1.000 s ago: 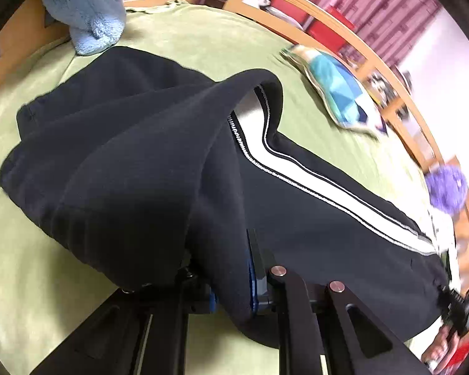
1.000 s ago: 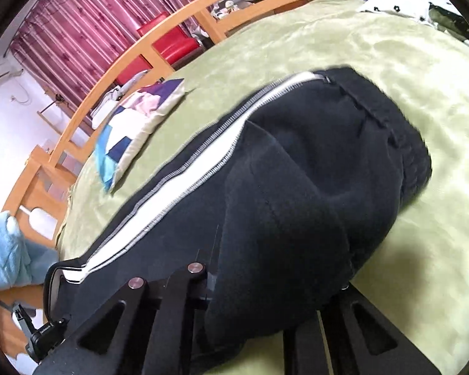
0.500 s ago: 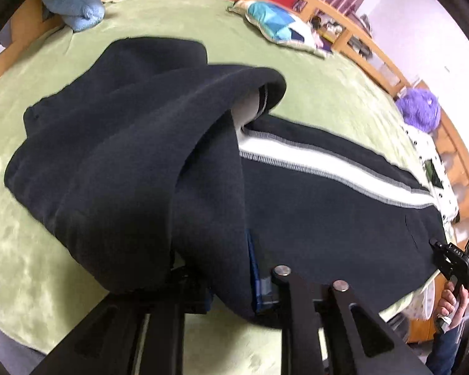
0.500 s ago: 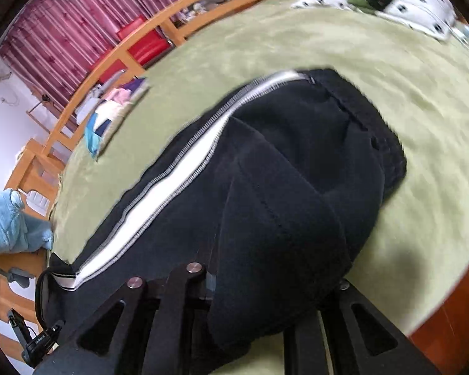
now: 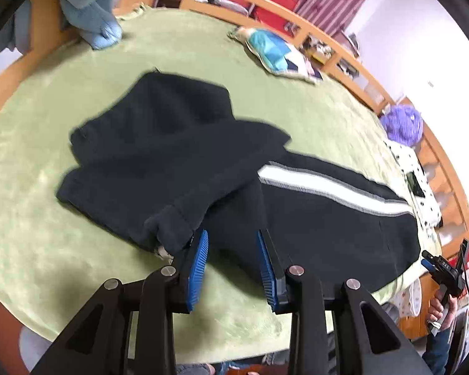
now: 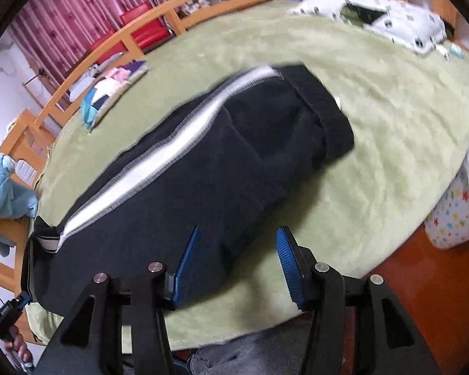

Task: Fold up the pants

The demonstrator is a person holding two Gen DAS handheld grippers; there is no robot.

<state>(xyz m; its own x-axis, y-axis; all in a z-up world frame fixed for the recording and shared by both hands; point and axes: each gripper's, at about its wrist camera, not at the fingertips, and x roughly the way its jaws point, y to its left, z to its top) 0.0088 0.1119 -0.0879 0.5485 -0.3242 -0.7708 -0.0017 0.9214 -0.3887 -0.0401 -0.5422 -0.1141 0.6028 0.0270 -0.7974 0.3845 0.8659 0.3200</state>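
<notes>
Now, black pants (image 5: 178, 156) flat on the green bed (image 5: 40, 162), left gripper (image 5: 233, 243) and right gripper (image 6: 237, 237) just opening, fingers released, no label readable.

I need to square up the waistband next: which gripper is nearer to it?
Right. The right gripper hangs over the pants' near edge, just short of the waistband. The left gripper is by the cuff, at the other end.
</notes>
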